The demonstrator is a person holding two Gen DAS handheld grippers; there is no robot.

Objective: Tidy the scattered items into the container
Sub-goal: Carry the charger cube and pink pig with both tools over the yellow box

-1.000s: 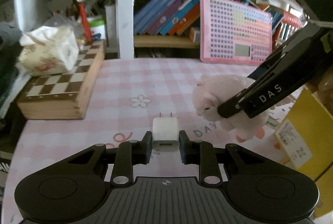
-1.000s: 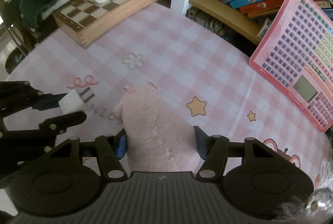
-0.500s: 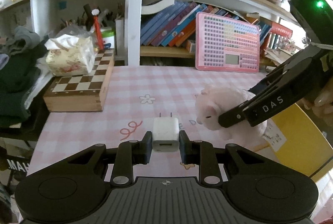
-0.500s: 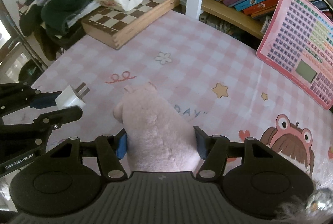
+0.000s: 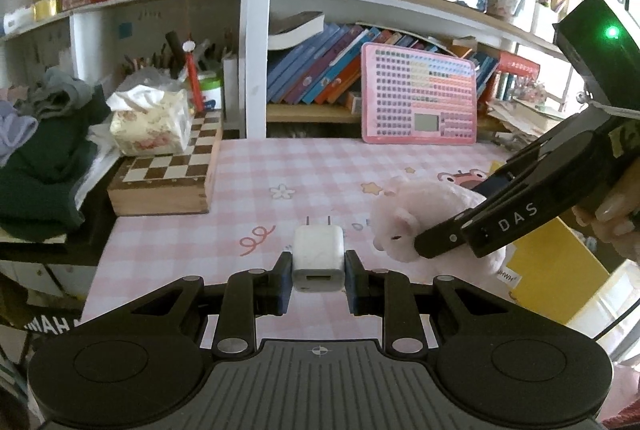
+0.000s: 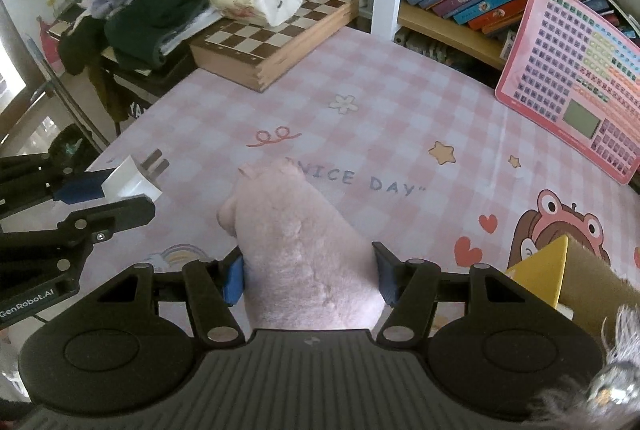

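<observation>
My left gripper (image 5: 318, 272) is shut on a white plug charger (image 5: 318, 254), prongs pointing away, held above the pink checked tablecloth (image 5: 320, 170). The same charger (image 6: 132, 182) shows at the left of the right wrist view, between the left gripper's fingers. My right gripper (image 6: 310, 280) is shut on a pink plush toy (image 6: 304, 254), its pads pressing the toy's flanks. In the left wrist view that plush toy (image 5: 404, 218) hangs at the right under the right gripper's black fingers (image 5: 480, 226). A yellow container (image 5: 556, 270) sits at the table's right edge, its corner (image 6: 544, 270) beside the right gripper.
A wooden chessboard box (image 5: 168, 178) with a tissue pack (image 5: 150, 122) stands at the back left. A pink keyboard toy (image 5: 418, 94) leans against the bookshelf (image 5: 312, 78). Dark clothes (image 6: 148, 10) are piled off the table's left side. A person's fingers (image 5: 612, 218) hold the right gripper.
Both grippers have pulled back and risen with their loads; more of the table and shelf shows. The yellow container's corner has come into the right wrist view.
</observation>
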